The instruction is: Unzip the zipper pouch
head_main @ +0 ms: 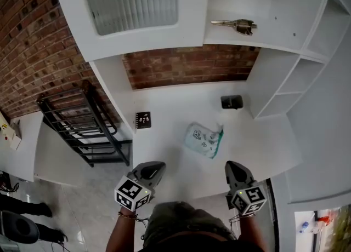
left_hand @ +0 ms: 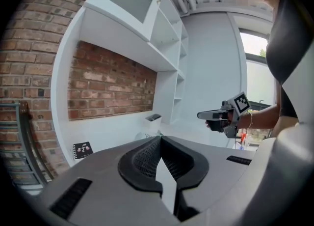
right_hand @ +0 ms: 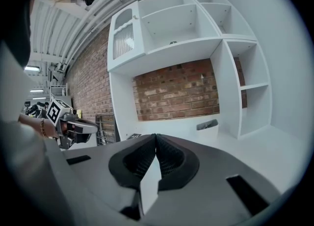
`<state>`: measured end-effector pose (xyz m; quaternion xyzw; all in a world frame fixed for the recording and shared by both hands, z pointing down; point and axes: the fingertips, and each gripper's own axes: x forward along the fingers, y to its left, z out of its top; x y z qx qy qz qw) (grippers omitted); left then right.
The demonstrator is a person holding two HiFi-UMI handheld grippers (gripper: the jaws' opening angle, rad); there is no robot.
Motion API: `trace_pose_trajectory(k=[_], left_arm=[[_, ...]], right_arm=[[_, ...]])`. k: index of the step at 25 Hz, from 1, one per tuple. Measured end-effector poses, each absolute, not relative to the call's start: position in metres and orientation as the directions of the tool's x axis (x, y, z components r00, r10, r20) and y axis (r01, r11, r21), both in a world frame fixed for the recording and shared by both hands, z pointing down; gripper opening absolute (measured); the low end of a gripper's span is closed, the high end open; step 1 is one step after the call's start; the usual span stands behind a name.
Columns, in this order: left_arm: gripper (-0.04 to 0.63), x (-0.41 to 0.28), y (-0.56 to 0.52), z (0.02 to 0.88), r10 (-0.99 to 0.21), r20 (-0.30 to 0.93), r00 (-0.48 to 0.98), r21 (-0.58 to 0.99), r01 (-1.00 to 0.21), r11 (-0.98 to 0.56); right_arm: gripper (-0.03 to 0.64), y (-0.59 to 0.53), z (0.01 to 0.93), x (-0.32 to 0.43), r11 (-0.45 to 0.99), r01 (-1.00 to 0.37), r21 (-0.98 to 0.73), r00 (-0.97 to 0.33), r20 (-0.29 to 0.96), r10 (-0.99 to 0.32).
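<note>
The pouch point(head_main: 204, 139) is pale with a green edge on its right side. It lies flat in the middle of the white table point(head_main: 164, 100). I cannot tell if its zip is open.

The left gripper point(head_main: 155, 169) and right gripper point(head_main: 232, 167) are near the table's front edge, apart from the pouch. Both have their jaws pressed together on nothing.

A black box point(head_main: 231, 101) sits behind the pouch. A small black card point(head_main: 143, 120) lies to its left. Keys point(head_main: 236, 24) lie on the shelf point(head_main: 274, 34) above.
</note>
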<state>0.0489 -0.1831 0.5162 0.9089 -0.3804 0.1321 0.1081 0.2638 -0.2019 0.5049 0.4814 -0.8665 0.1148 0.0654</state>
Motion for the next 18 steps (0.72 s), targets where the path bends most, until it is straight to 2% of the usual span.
trace_pose_trajectory(k=[4, 11, 15, 18], left_arm=[[0.003, 0.047, -0.178, 0.514, -0.679, 0.308, 0.666, 0.084, -0.73, -0.678], [0.003, 0.042, -0.17, 0.512, -0.694, 0.304, 0.653, 0.08, -0.743, -0.664], [0.003, 0.034, -0.167, 0.509, -0.71, 0.281, 0.645, 0.145, -0.76, -0.633], [0.003, 0.032, -0.164, 0.51, -0.712, 0.299, 0.635, 0.136, -0.767, -0.627]], right_arm=[[0.0, -0.2, 0.502, 0.26, 0.538, -0.839, -0.077, -0.54, 0.235, -0.808], [0.0, -0.194, 0.505, 0.255, 0.546, -0.834, -0.073, -0.546, 0.248, -0.8], [0.0, -0.192, 0.507, 0.255, 0.543, -0.838, -0.06, -0.538, 0.256, -0.803], [0.0, -0.192, 0.509, 0.256, 0.535, -0.843, -0.055, -0.529, 0.265, -0.806]])
